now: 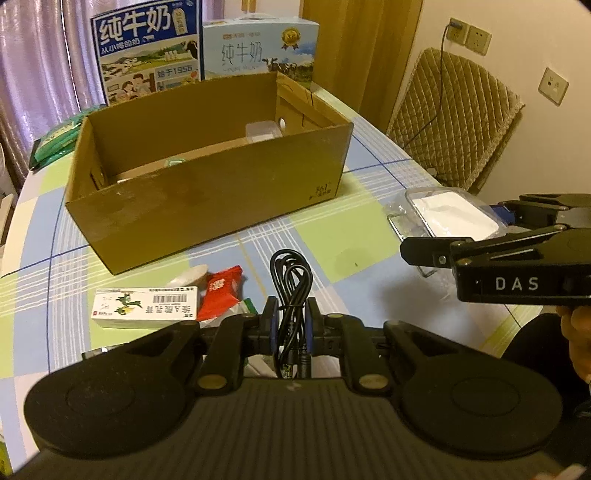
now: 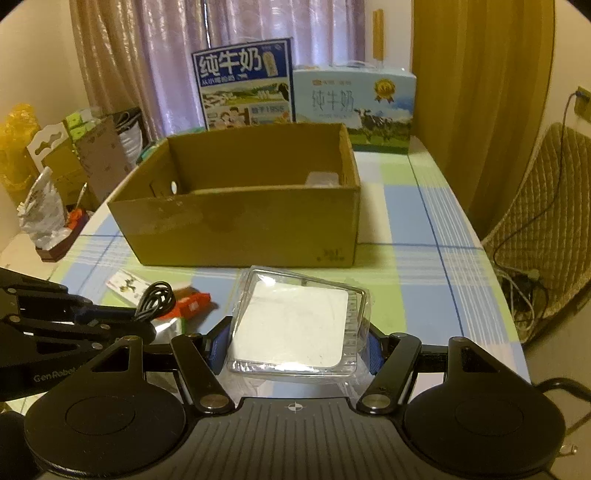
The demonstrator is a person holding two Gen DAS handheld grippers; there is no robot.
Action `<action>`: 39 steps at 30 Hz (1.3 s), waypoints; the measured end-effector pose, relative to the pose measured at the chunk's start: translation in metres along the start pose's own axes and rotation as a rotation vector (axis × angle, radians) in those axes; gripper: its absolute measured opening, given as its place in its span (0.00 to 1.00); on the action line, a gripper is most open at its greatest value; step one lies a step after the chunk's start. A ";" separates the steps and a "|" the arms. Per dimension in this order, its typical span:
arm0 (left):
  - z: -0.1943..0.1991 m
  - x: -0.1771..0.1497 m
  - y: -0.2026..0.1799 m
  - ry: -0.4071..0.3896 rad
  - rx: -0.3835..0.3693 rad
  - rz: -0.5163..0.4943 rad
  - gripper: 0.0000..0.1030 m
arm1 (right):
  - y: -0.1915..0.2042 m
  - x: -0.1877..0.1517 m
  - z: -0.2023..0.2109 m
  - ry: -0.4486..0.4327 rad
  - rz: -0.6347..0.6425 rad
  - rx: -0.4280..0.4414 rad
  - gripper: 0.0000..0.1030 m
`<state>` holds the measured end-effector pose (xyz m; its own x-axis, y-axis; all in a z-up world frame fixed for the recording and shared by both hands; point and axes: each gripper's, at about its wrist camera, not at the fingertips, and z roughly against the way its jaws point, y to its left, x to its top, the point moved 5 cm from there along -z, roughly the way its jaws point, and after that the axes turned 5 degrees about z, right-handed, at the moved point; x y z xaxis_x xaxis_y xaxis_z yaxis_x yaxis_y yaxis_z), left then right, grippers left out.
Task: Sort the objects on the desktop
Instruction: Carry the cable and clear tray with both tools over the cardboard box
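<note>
Left wrist: left claw [image 1: 291, 325] pinching black cable [image 1: 291, 280]; right claw [image 2: 293, 343] clamping clear case [image 2: 295, 325].

A coiled black cable [image 1: 290, 291] is standing upright, pinched between fingers [image 1: 269, 314]. A clear plastic case [image 2: 295, 325] holding a white pad is sitting tilted, just before the open cardboard box [image 2: 243, 229]. A white medicine carton [image 1: 146, 307] and red packet [image 1: 219, 293] are lying on the counter [image 1: 343, 240].

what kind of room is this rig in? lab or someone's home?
Most likely a home dining area, not a lab. A checked tablecloth covers the table, two milk cartons stand in front of curtains, and a quilted chair cover sits below wall sockets.
</note>
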<state>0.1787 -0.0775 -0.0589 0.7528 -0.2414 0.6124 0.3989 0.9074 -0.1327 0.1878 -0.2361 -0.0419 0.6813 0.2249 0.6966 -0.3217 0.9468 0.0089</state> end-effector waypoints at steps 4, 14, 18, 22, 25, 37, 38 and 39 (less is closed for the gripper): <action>0.009 0.003 0.004 -0.016 0.007 0.004 0.10 | 0.007 0.006 0.003 -0.011 0.010 0.008 0.63; 0.018 0.008 0.015 -0.038 0.019 0.025 0.10 | 0.018 0.010 0.003 -0.015 0.033 0.018 0.63; 0.019 0.011 0.018 -0.040 0.023 0.029 0.10 | 0.019 0.013 0.002 -0.017 0.037 0.018 0.63; 0.019 0.013 0.020 -0.042 0.024 0.030 0.10 | 0.019 0.016 0.000 -0.017 0.041 0.018 0.63; 0.018 0.015 0.023 -0.043 0.026 0.033 0.10 | 0.020 0.019 -0.003 -0.017 0.045 0.021 0.63; 0.016 0.057 0.046 -0.075 0.050 0.043 0.10 | 0.015 0.063 -0.015 -0.056 0.069 0.025 0.63; 0.016 0.062 0.048 -0.080 0.054 0.043 0.10 | 0.014 0.069 -0.016 -0.061 0.073 0.026 0.63; 0.016 0.069 0.051 -0.086 0.058 0.042 0.10 | 0.013 0.074 -0.018 -0.065 0.075 0.028 0.63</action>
<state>0.2421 -0.0420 -0.0109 0.7196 -0.1742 0.6722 0.3348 0.9351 -0.1160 0.2458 -0.2025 -0.0029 0.6105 0.2788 0.7413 -0.3892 0.9208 -0.0257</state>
